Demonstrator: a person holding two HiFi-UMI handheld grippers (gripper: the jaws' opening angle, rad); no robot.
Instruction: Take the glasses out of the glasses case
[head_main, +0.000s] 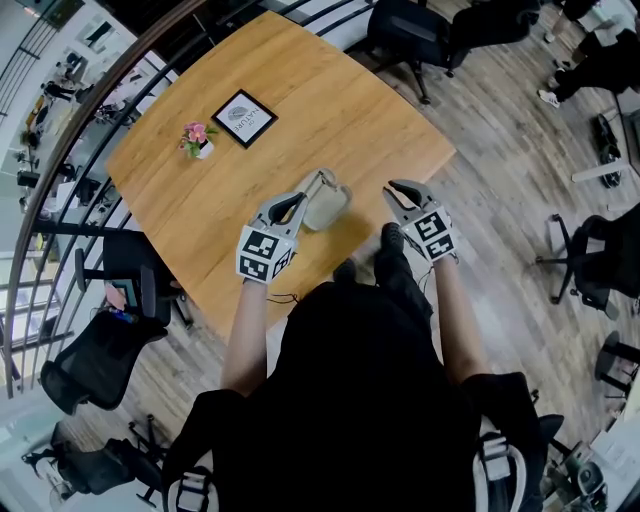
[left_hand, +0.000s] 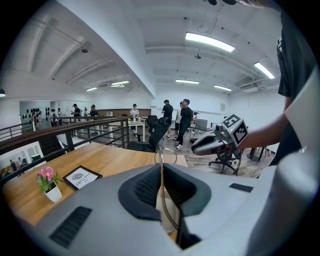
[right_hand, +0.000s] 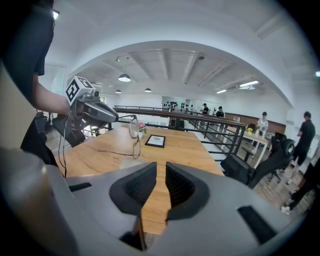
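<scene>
The thin wire-framed glasses (right_hand: 135, 148) hang in the air over the wooden table (head_main: 300, 90), pinched in my left gripper (head_main: 303, 200), which is shut on the frame. In the left gripper view the wire (left_hand: 162, 152) runs straight between the closed pads. The pale glasses case (head_main: 327, 210) lies on the table right under and beyond that gripper, and one temple trails toward the table. My right gripper (head_main: 396, 188) hovers apart to the right of the case, near the table edge. Its jaws (right_hand: 161, 172) stand a narrow slit apart with nothing between them.
A framed card (head_main: 244, 117) and a small pot of pink flowers (head_main: 198, 140) stand at the far left of the table. A black railing (head_main: 60, 215) runs along its left side. Office chairs (head_main: 410, 30) and people stand around on the wood floor.
</scene>
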